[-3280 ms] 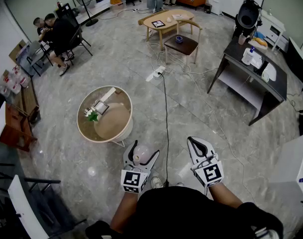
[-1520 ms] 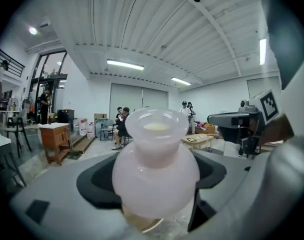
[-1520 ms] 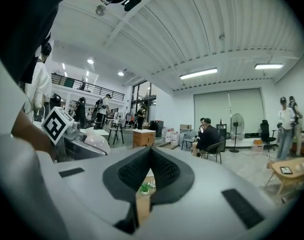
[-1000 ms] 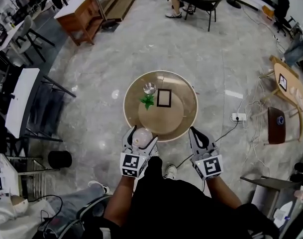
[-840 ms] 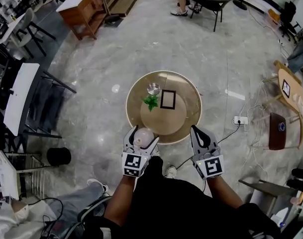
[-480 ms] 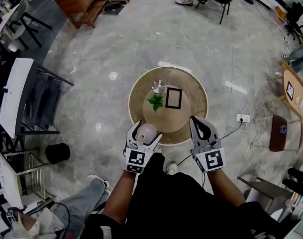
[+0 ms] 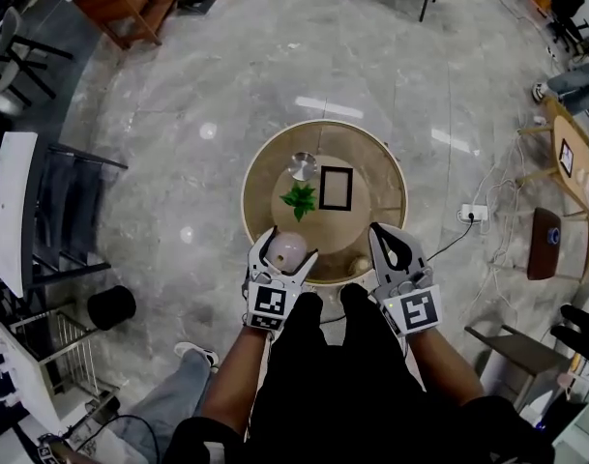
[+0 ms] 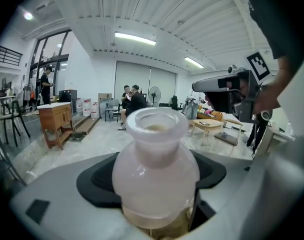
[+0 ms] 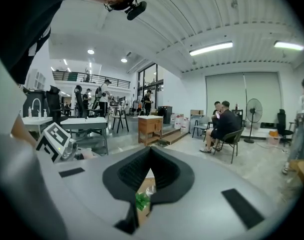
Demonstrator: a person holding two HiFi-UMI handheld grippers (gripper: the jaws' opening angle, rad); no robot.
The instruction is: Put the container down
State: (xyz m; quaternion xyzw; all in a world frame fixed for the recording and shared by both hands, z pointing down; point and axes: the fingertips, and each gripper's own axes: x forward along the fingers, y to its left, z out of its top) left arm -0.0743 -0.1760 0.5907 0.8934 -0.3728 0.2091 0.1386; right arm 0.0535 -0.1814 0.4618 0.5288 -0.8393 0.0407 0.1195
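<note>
A pale pink frosted container with a round belly and a wide neck stands upright between the jaws of my left gripper, which is shut on its belly. In the left gripper view the container fills the middle, with the left gripper clamped around its lower half. It hangs over the near edge of a round wooden table. My right gripper is shut and holds nothing, also over the near rim; in its own view the right gripper has its tips together.
On the table are a green plant, a dark picture frame, a glass bowl and a small pale ball. A white chair and a black bin stand at the left. A power strip lies on the floor at the right.
The round table has come nearer in the head view, and both grippers now reach over its near rim. The left gripper still holds the container.
</note>
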